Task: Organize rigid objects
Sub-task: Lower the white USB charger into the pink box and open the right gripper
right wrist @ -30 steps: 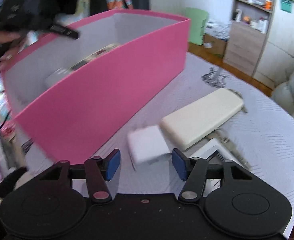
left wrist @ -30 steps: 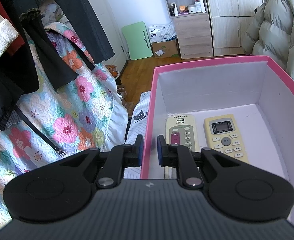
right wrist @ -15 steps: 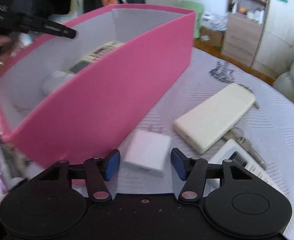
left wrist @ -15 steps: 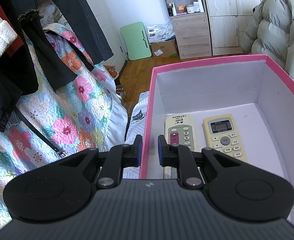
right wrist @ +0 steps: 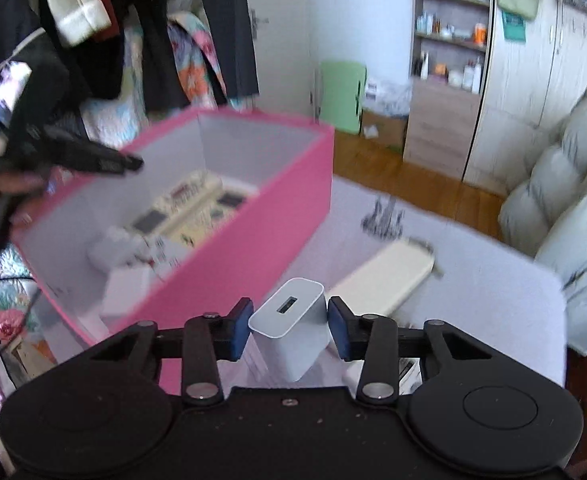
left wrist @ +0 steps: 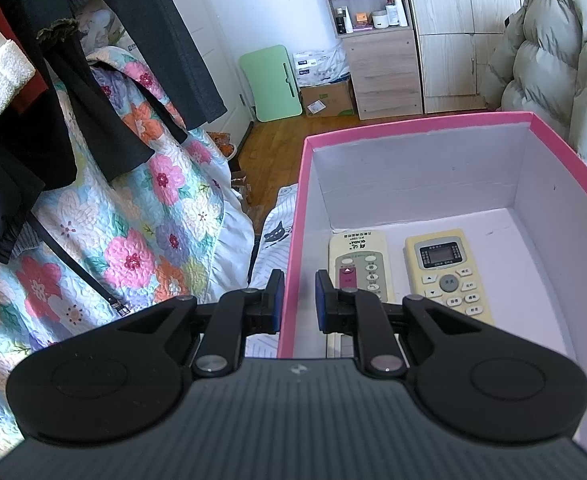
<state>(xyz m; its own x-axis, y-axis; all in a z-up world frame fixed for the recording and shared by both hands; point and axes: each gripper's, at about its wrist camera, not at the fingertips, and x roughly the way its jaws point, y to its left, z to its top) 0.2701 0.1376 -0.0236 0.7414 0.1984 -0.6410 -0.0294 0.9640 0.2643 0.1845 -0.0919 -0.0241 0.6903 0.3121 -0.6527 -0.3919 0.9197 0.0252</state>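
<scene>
Through my left wrist camera, my left gripper (left wrist: 296,300) sits nearly closed astride the near left wall of the pink box (left wrist: 413,128), one blue pad outside and one inside, pinching that wall. Inside on the white floor lie two air-conditioner remotes side by side: a cream one with a green-grey button panel (left wrist: 359,264) just past my inner finger, and a yellower one with a small display (left wrist: 445,268) to its right. A floral quilt (left wrist: 133,216) hangs to the left of the box. Through my right wrist camera, which is blurred, my right gripper (right wrist: 289,322) has just been closing and now clamps a white USB charger block (right wrist: 291,322) between its blue pads, port facing up, lifted clear of the pale bedcover (right wrist: 493,280). Beyond it lies a white power bank (right wrist: 385,276) on the cover. The pink box (right wrist: 261,248) stands to the left, remotes and white items inside, with my other tongs on its far rim.
</scene>
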